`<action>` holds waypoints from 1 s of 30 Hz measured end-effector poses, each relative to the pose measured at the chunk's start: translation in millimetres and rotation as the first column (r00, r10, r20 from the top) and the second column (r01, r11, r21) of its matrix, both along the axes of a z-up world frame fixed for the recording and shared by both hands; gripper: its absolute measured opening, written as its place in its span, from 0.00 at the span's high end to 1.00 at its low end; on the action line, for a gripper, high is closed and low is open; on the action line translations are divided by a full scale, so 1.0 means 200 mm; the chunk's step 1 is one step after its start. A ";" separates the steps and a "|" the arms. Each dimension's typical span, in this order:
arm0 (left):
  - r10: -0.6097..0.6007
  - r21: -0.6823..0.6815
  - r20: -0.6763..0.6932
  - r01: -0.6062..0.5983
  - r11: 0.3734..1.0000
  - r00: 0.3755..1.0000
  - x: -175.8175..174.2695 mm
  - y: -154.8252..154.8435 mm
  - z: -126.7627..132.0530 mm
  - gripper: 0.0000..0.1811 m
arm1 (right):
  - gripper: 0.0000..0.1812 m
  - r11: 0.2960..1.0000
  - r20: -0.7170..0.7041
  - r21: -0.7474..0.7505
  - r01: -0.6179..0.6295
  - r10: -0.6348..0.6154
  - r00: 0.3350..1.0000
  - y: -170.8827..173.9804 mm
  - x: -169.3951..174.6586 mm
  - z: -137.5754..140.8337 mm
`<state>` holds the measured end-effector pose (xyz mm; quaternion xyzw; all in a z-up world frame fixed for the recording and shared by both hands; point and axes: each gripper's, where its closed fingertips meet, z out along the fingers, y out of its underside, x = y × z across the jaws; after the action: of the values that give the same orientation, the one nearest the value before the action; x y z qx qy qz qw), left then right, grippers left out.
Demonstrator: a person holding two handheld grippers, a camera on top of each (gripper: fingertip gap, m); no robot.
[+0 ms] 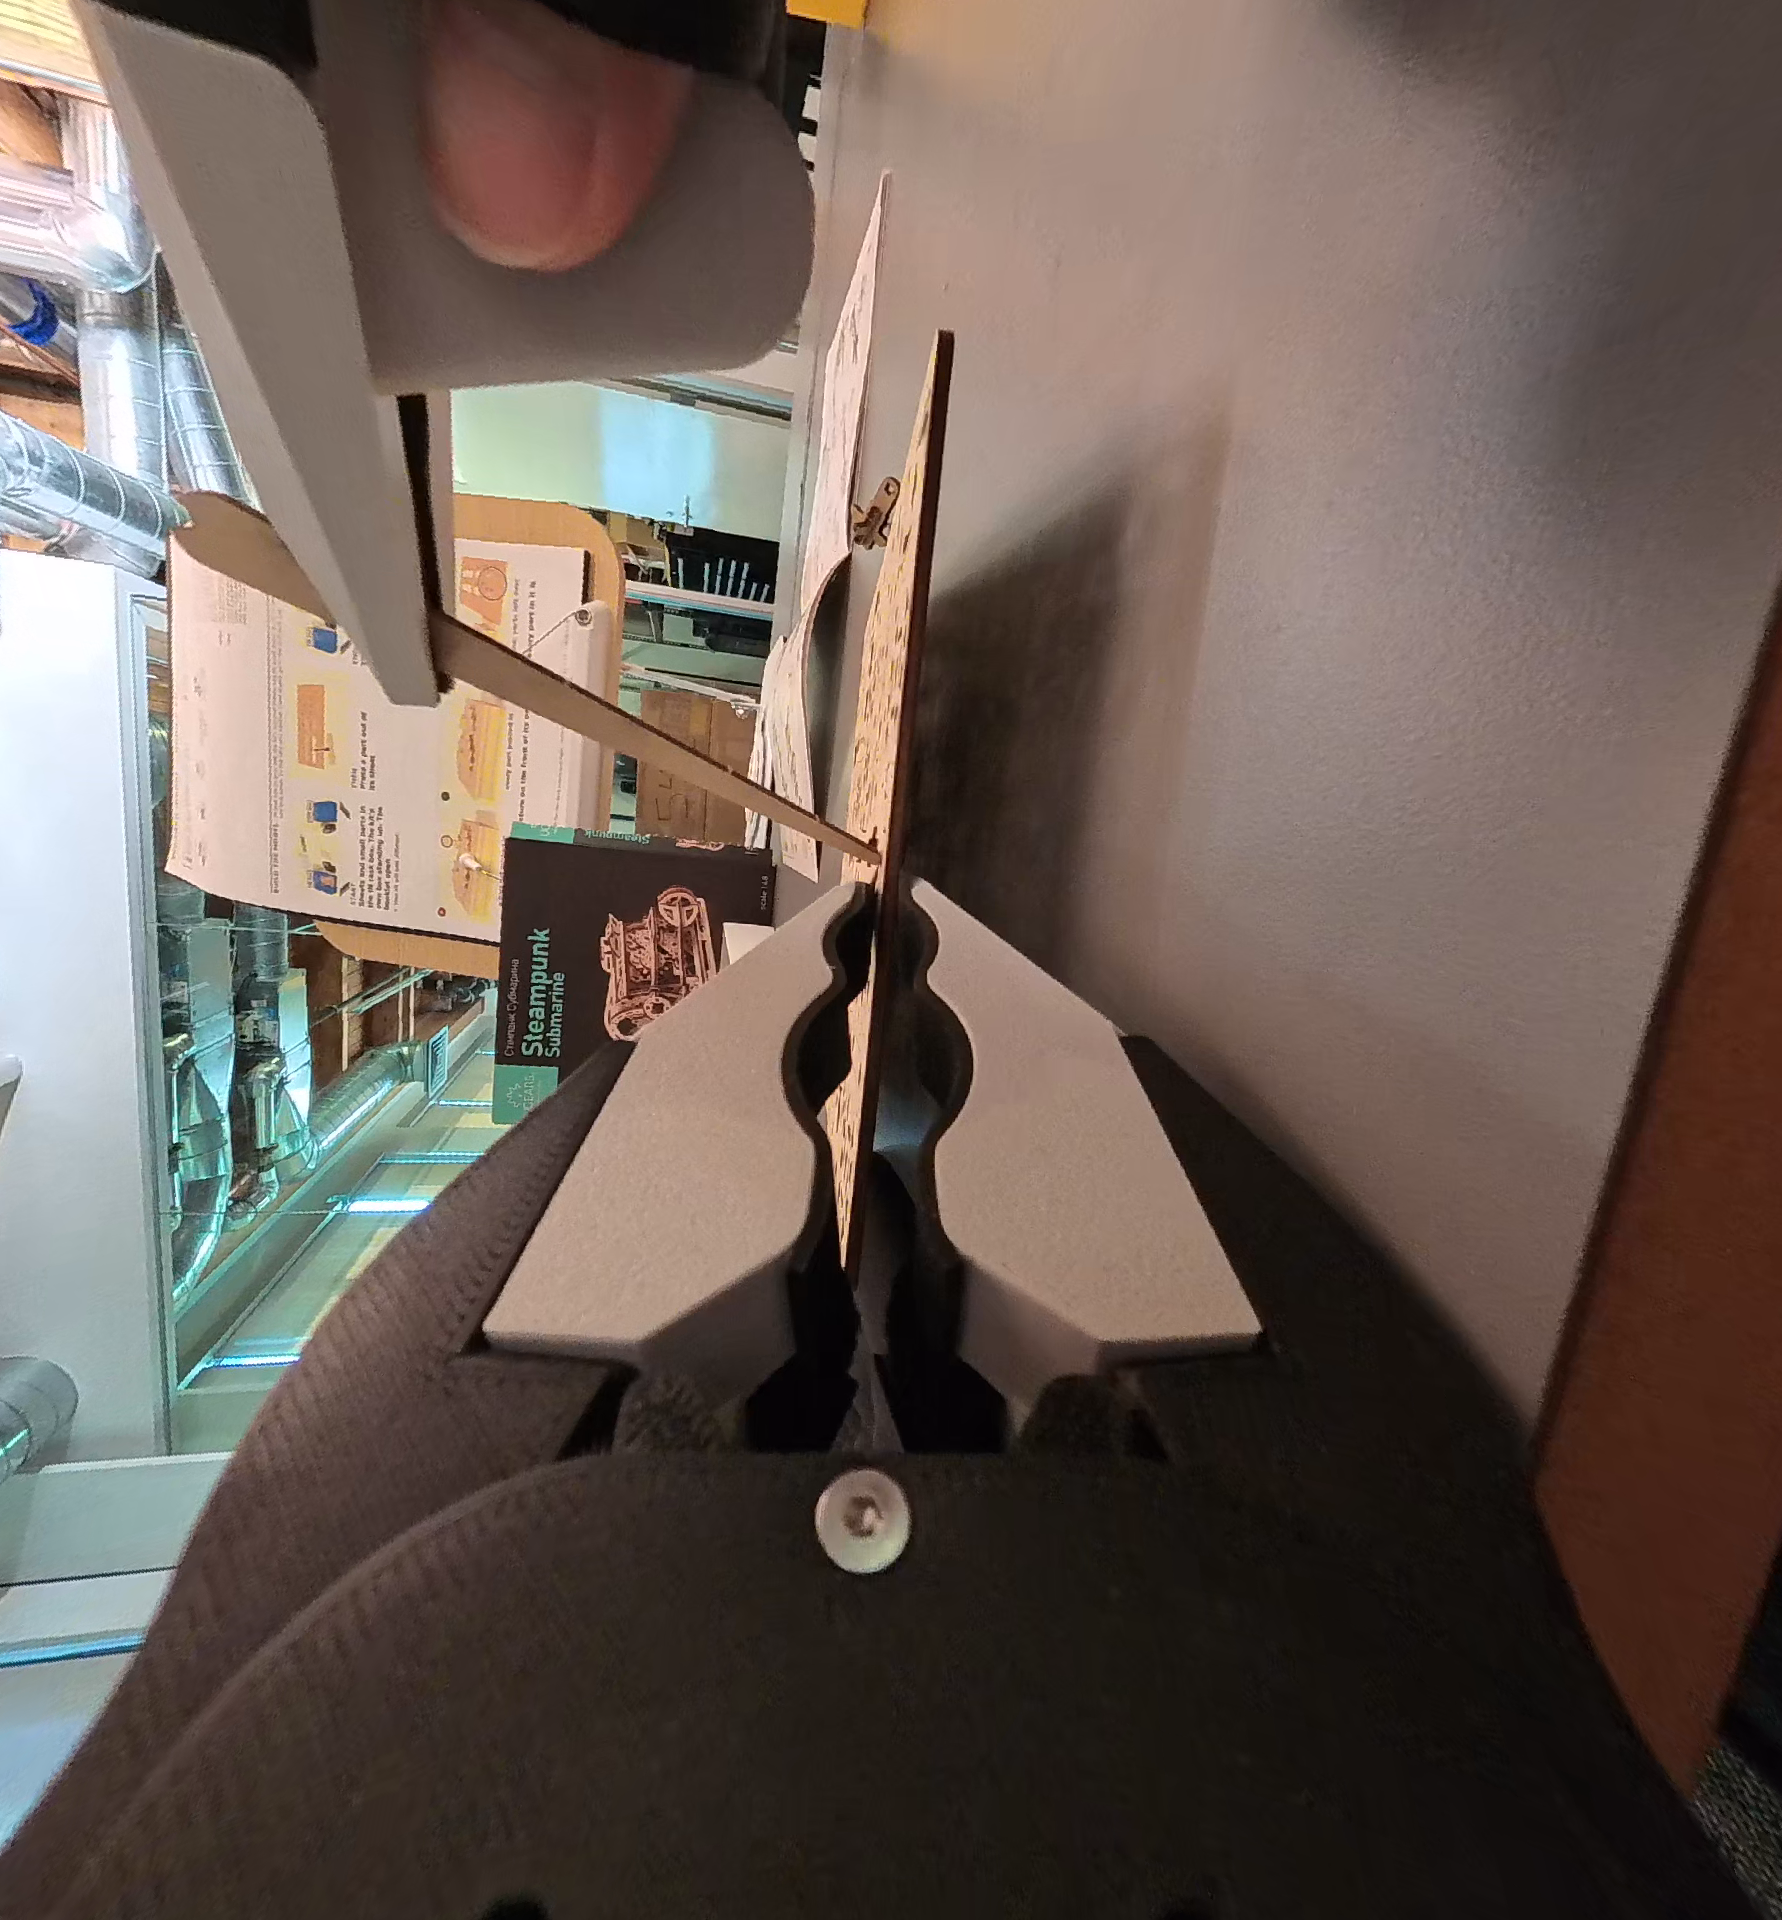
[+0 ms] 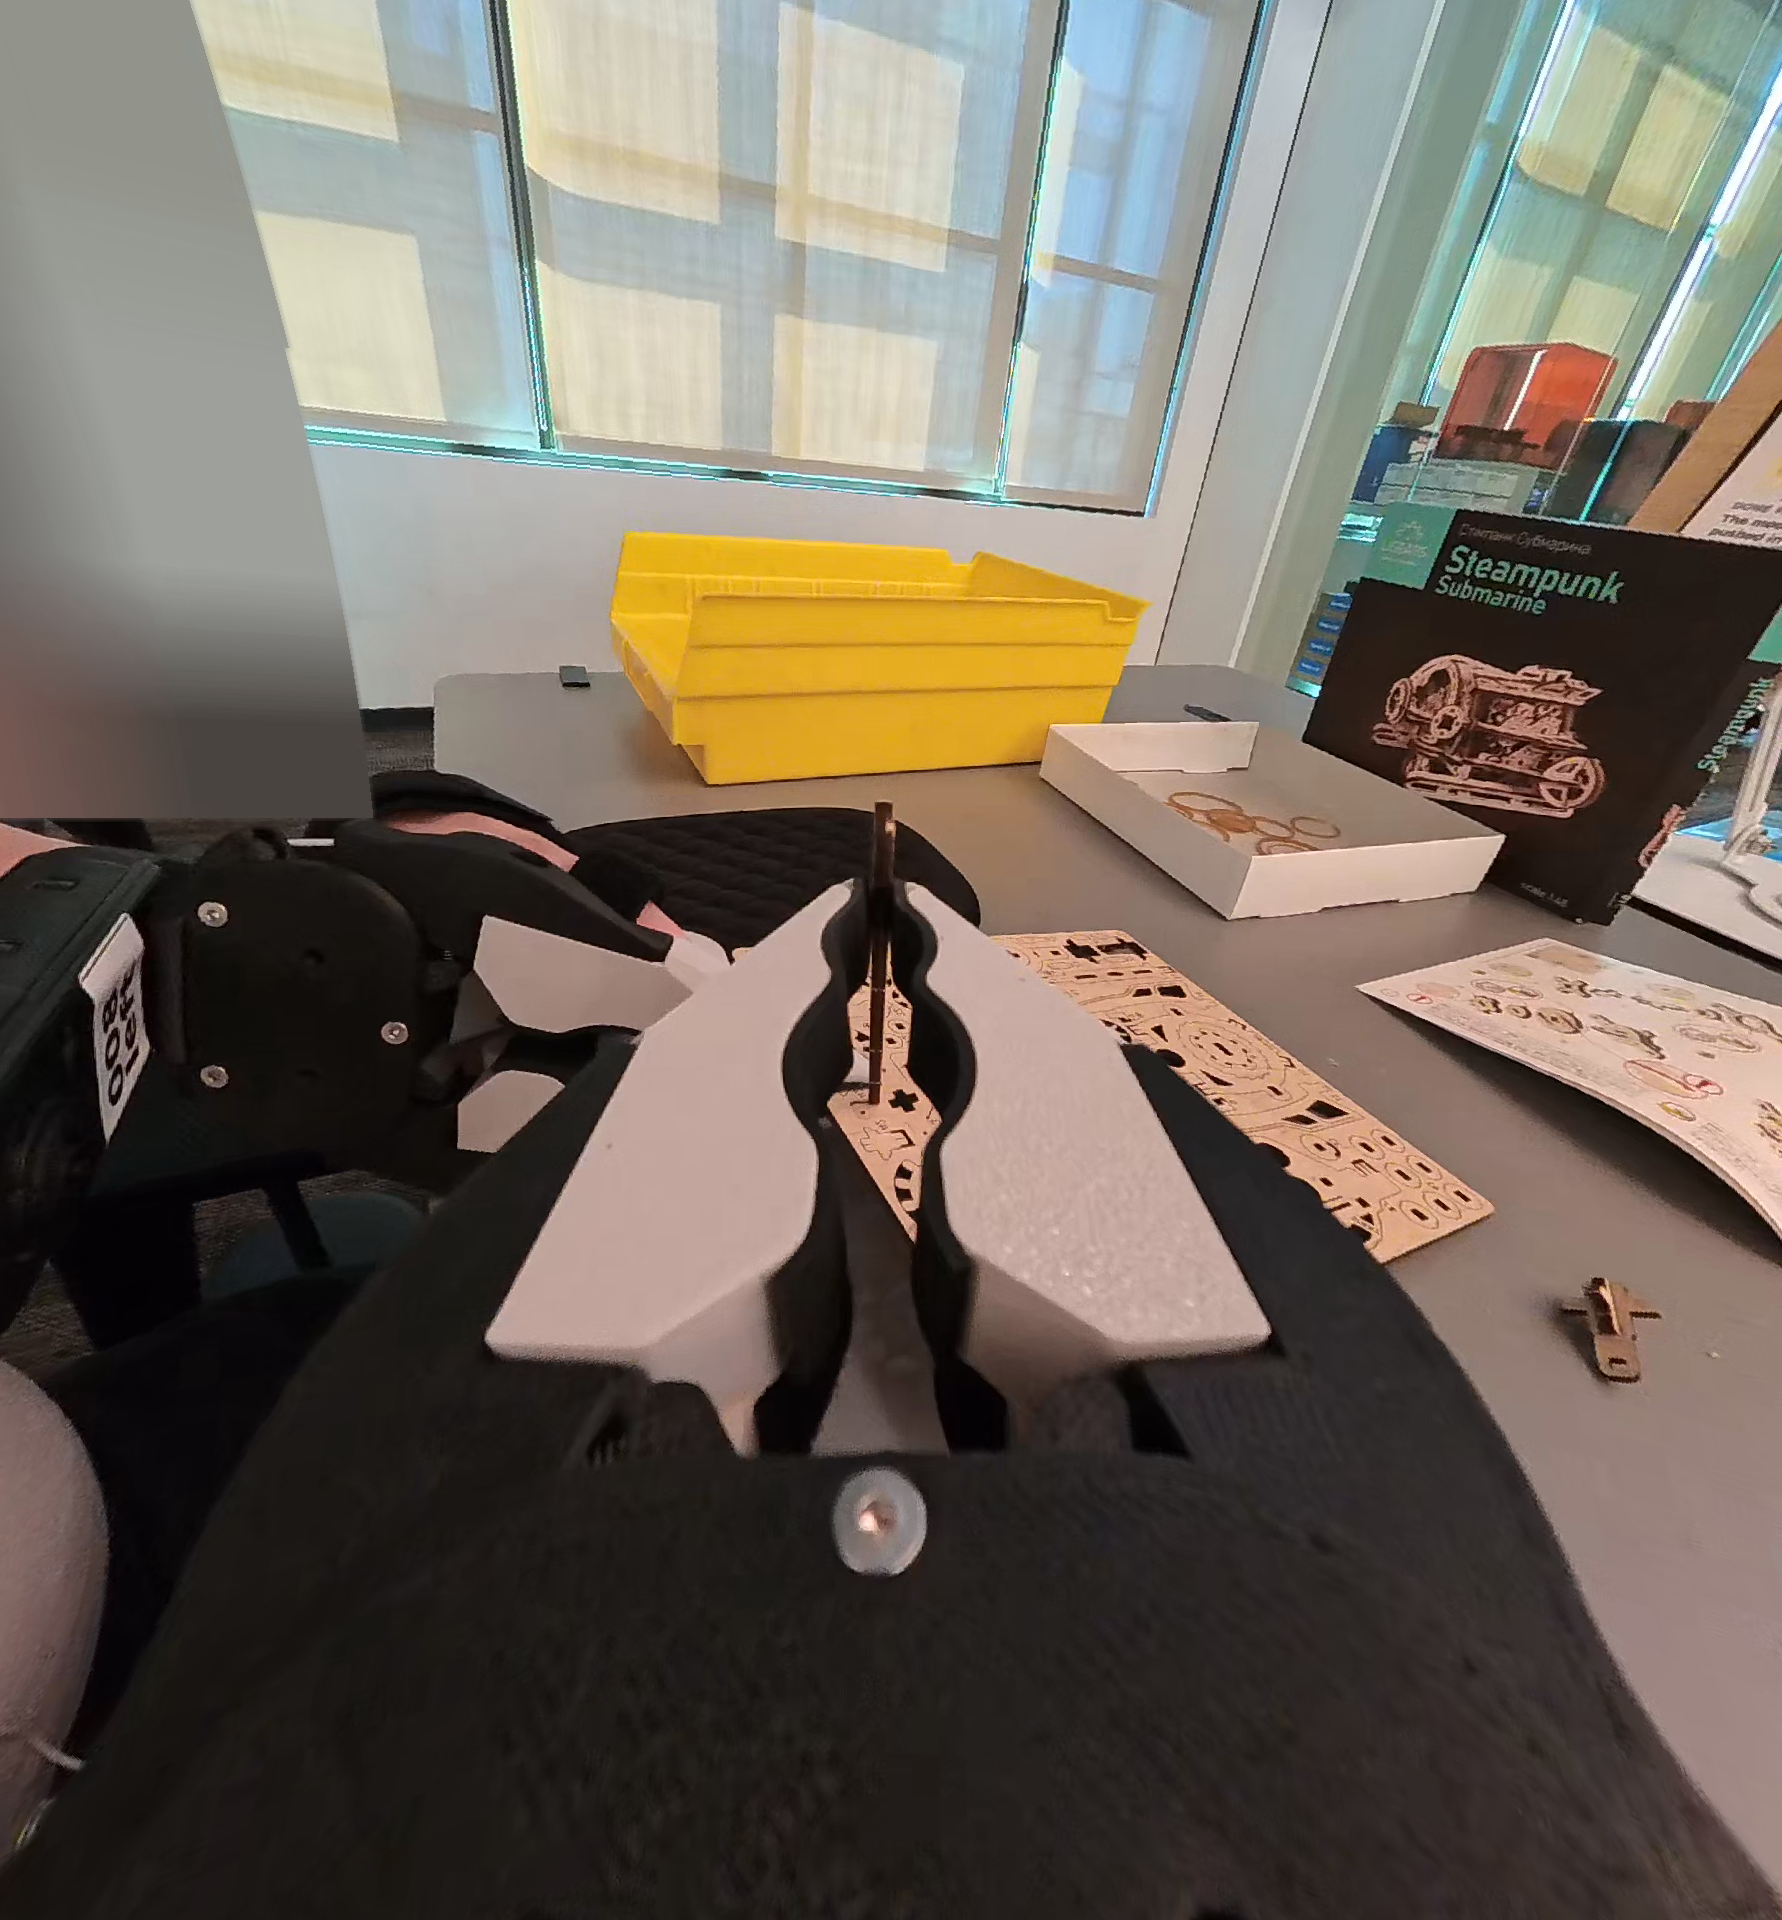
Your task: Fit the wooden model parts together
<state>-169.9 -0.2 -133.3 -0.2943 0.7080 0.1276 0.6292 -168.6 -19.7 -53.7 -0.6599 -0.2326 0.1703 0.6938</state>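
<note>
The wooden sheet point(image 1: 892, 665) of laser-cut model parts is being held at its near edge by the left gripper point(image 1: 892, 904), whose fingers point(image 1: 721, 1091) are closing narrowly on the thin board. The far part of the sheet appears to be lying on the grey bench point(image 2: 1593, 1226). The right gripper point(image 2: 882, 894) is pinching a thin wooden stick point(image 1: 658, 743) between nearly closed fingers point(image 2: 1063, 1091), and the stick's tip is meeting the sheet's face just ahead of the left fingers. In the right wrist view the tip is standing on a small cut-out near the sheet's point(image 2: 1230, 1081) near edge.

Judgement: the step in hand appears to be pressing a part free of the sheet, or seating the stick in a slot; which of the two cannot be told. Assembly looks to be at an early stage.

A small wooden sub-assembly point(image 2: 1609, 1325) is lying apart on the bench, right of the sheet. An instruction leaflet point(image 2: 1635, 1070) is lying farther right. A white tray point(image 2: 1271, 821) holding loose rings, a dark product box point(image 2: 1521, 727) and a yellow bin point(image 2: 866, 675) are standing beyond.

The next move is calling for steady, straight pressure through the stick while the left grip is bracing the sheet against bending. Sideways force would risk snapping the stick or splitting the thin board.
</note>
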 end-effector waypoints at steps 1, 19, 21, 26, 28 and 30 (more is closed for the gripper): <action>0.001 -0.002 -0.001 -0.001 1.000 1.000 0.00 0.00 0.00 0.99 | 0.98 1.000 -0.001 -0.003 0.001 -0.001 1.000 0.00 0.00 0.00; 0.015 -0.017 -0.026 -0.016 1.000 1.000 -0.01 0.00 -0.02 0.99 | 0.98 1.000 -0.007 -0.028 -0.013 0.012 1.000 0.01 0.00 -0.02; 0.017 -0.024 -0.035 -0.018 1.000 0.999 -0.01 0.00 -0.02 0.99 | 0.98 0.999 -0.014 -0.039 -0.020 0.019 1.000 0.01 0.00 -0.03; 0.039 -0.060 -0.070 -0.043 0.997 0.997 -0.02 0.01 -0.05 0.98 | 0.98 0.997 0.006 -0.065 -0.030 0.031 1.000 0.02 -0.02 -0.06; 0.041 -0.058 -0.075 -0.045 0.997 0.996 -0.02 0.01 -0.05 0.98 | 0.98 0.997 -0.006 -0.072 -0.036 0.035 0.999 0.02 -0.02 -0.06; 0.042 -0.060 -0.080 -0.047 0.997 0.996 -0.02 0.02 -0.05 0.98 | 0.98 0.996 -0.020 -0.083 -0.043 0.041 0.999 0.02 -0.01 -0.06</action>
<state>-173.4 2.9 -143.8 -0.3241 0.7290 0.1313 0.5885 -171.1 -15.4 -65.6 -0.6817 -0.2328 0.2002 0.6641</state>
